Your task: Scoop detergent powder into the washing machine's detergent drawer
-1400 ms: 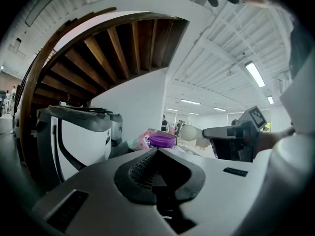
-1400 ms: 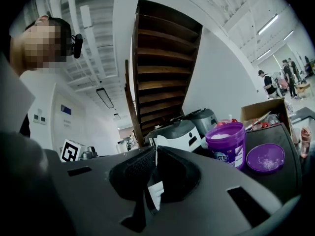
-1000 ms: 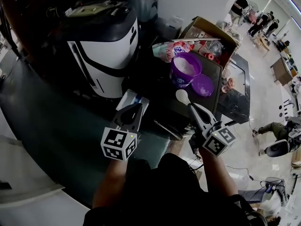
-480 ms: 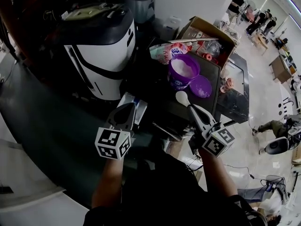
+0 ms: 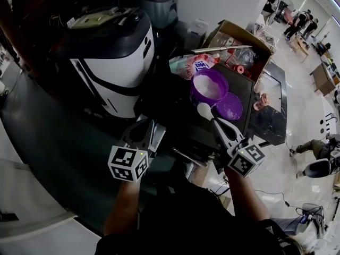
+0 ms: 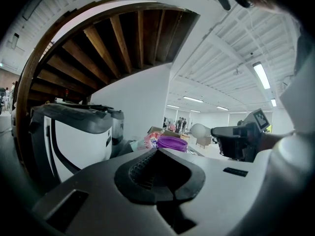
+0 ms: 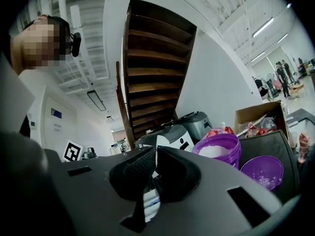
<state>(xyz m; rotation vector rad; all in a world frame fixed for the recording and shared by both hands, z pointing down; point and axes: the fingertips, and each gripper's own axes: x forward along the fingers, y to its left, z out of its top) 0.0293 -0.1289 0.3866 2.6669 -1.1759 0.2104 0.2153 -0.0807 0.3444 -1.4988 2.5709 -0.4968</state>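
A white-and-black washing machine (image 5: pixel 114 62) stands at the upper left. Its white detergent drawer (image 5: pixel 158 132) sticks out below it, largely hidden under my left gripper (image 5: pixel 144 125), whose jaws look shut with nothing seen between them. My right gripper (image 5: pixel 215 122) is shut on the handle of a white scoop (image 5: pixel 204 110). The scoop's bowl hovers just in front of the open purple tub of white powder (image 5: pixel 209 86). The tub's purple lid (image 5: pixel 229 106) lies beside it. In the right gripper view the tub (image 7: pixel 219 154) sits ahead to the right.
A cardboard box (image 5: pixel 239 44) of odds and ends and a pink bag (image 5: pixel 188 65) stand behind the tub. A second grey machine (image 5: pixel 156 1) is at the back. A dark surface (image 5: pixel 64 142) stretches out to the left. People stand far off at the upper right.
The head view has shifted a little. My left gripper has eased further over the drawer. The right gripper still holds the scoop in front of the tub, almost unmoved.
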